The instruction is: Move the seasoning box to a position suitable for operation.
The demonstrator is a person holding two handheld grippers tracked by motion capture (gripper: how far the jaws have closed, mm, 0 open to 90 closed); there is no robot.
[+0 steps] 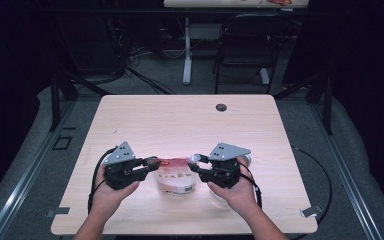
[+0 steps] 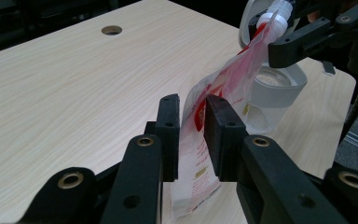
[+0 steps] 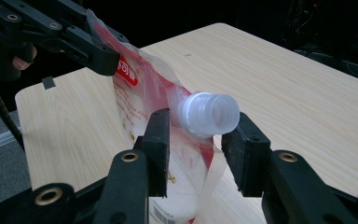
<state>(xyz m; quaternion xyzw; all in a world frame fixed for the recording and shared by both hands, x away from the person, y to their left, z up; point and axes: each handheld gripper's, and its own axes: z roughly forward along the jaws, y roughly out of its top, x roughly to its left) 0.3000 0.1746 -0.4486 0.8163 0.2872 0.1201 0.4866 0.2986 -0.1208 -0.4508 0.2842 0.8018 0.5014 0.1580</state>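
Spouted refill pouch (image 1: 175, 176), red and white, held above the table (image 1: 180, 120) between two grippers.
Left gripper (image 2: 192, 135) clamps pouch's far corner; right gripper (image 3: 196, 140) straddles the spout cap (image 3: 209, 114), jaws part-open, apparently not gripping. Long axis runs gripper to gripper; clear jar (image 2: 272, 98) beyond the spout end.

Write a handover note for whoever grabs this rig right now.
Left gripper: shut on one corner of the red-and-white plastic spout pouch, holding it above the light wooden table.
Right gripper: jaws either side of the pouch's white spout; grip unclear.
Clear glass jar stands behind the pouch, by the right hand.
Done: pouch lifted.
Left: probably pour into the jar.
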